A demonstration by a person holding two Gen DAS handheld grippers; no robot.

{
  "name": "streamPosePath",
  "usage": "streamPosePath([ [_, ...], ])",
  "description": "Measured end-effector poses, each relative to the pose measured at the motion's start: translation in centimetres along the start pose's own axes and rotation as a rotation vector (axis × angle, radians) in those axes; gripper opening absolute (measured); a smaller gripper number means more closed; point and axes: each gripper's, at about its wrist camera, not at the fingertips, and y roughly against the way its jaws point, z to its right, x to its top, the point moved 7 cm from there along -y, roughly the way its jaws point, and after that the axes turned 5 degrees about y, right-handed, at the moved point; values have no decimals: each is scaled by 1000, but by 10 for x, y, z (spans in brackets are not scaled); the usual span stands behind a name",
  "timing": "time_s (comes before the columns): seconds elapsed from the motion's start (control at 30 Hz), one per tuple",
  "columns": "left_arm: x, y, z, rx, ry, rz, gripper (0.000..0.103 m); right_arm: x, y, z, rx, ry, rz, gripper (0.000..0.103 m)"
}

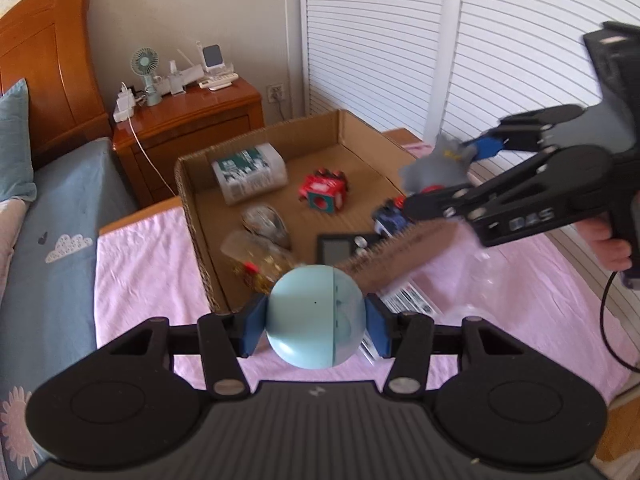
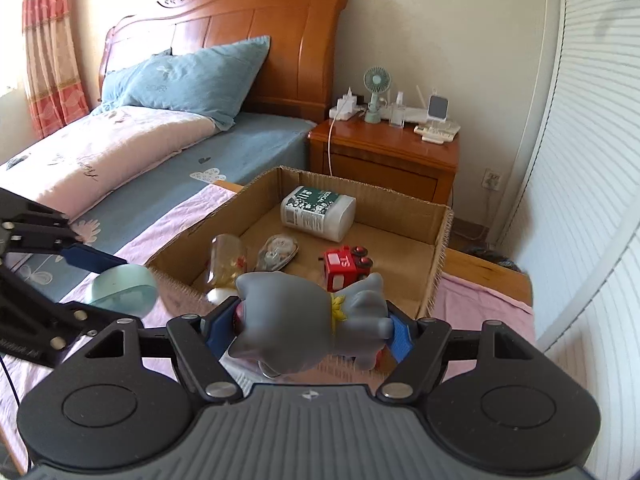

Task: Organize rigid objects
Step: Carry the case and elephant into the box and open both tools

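My left gripper [image 1: 316, 326] is shut on a pale blue egg-shaped case [image 1: 312, 316], held above the pink cloth just before the near wall of the cardboard box [image 1: 200, 216]. My right gripper [image 2: 310, 330] is shut on a grey elephant figure [image 2: 308, 320] with a yellow collar, raised over the box's near right corner; the same figure [image 1: 434, 168] shows in the left wrist view. Inside the box lie a white bottle [image 2: 318, 212], a red toy engine [image 2: 346, 266], a clear jar [image 2: 226, 258], a wrapped shiny thing [image 2: 278, 250] and a small black scale [image 1: 340, 246].
The box stands on a pink cloth [image 1: 144, 264] over a low wooden table beside the bed [image 2: 132, 168]. A wooden nightstand [image 2: 384, 152] with a fan and chargers stands behind it. White louvred doors [image 1: 500, 48] run along the right. A person's hand [image 1: 610, 246] grips the right tool.
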Motion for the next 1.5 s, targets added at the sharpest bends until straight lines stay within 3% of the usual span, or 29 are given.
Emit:
streamPosePath([
  [0.43,42,-30,-31,54,30,2,52,4,-77,6,20,-53,-97,80],
  [0.47,44,-31,-32,56,32,2,52,5,-78,9,18,-66,-93,85],
  [0.5,46,-32,-32,58,31,1,52,5,-78,11,17,-81,-86,97],
  [0.57,52,-36,-33,62,25,0,52,5,-72,14,21,-107,-55,103],
  [0.67,62,-42,-31,64,17,1,52,3,-60,17,22,-114,-43,103],
  [0.83,81,-59,-19,53,3,-9,52,-8,-32,16,-50,-74,-51,103],
  [1.1,109,-100,26,-2,-28,-37,52,-34,5,23,-76,-73,-39,103],
  [1.33,110,-144,67,-39,-60,-105,52,-54,18,32,-88,-93,-36,103],
  [1.43,109,-153,80,-45,-83,-97,52,-59,18,37,-87,-107,-40,103],
  [1.47,110,-154,83,-45,-90,-87,59,-61,17,39,-87,-111,-41,103],
  [1.5,110,-154,85,-44,-92,-83,72,-62,17,40,-86,-114,-41,103],
])
